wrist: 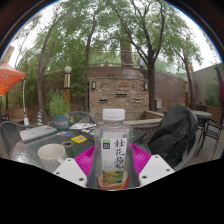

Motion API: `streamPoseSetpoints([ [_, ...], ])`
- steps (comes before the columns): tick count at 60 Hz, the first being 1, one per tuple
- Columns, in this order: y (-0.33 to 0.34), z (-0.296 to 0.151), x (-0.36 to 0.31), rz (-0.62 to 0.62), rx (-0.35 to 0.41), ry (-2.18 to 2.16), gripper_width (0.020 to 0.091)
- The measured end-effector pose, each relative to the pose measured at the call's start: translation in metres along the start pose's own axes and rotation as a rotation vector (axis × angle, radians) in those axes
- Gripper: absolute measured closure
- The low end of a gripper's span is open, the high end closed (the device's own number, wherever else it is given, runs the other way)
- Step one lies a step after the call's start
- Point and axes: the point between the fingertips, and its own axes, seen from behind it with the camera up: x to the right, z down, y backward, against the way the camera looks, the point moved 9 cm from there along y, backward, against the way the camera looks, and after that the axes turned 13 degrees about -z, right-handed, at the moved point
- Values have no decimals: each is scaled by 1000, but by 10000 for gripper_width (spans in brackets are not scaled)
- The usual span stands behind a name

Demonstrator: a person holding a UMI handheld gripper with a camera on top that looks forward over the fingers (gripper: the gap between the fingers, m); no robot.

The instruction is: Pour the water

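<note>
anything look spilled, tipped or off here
Nothing stands out. The bottle is upright and capped between the gripper fingers, the white cup stands upright on the table beside it, and no spill shows.

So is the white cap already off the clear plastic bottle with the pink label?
No: the white cap sits on the clear plastic bottle, which stands between the gripper fingers.

An outdoor patio in daylight: tall trees (110, 30) fill twelve o'clock above a stone wall (118, 92). A black chair (175, 135) sits at three o'clock, an orange umbrella (8, 78) at nine.
</note>
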Motion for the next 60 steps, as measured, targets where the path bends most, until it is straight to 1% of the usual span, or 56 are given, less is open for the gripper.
streamPoseSetpoints([
  [2, -1, 0, -4, -2, 18, 32, 572],
  [11, 2, 1, -3, 0, 56, 34, 571],
  [16, 1, 3, -7, 4, 66, 43, 531],
  [21, 0, 3, -8, 15, 62, 49, 456],
  [23, 1, 5, -7, 21, 45, 46, 425],
  [25, 3, 3, -6, 32, 11, 35, 361],
  [27, 4, 5, -7, 32, -15, 24, 277],
  [28, 5, 5, -8, 32, -20, 20, 253],
  [29, 4, 7, -8, 30, -19, 17, 245],
  [32, 9, 3, -10, 36, -1, 17, 260],
  [34, 12, -7, -13, 40, 6, 18, 265],
  [44, 51, -5, -24, 61, -6, 10, 266],
  [51, 93, -13, -43, 86, -6, 33, 267],
  [60, 163, -21, -77, 111, -5, 43, 266],
])
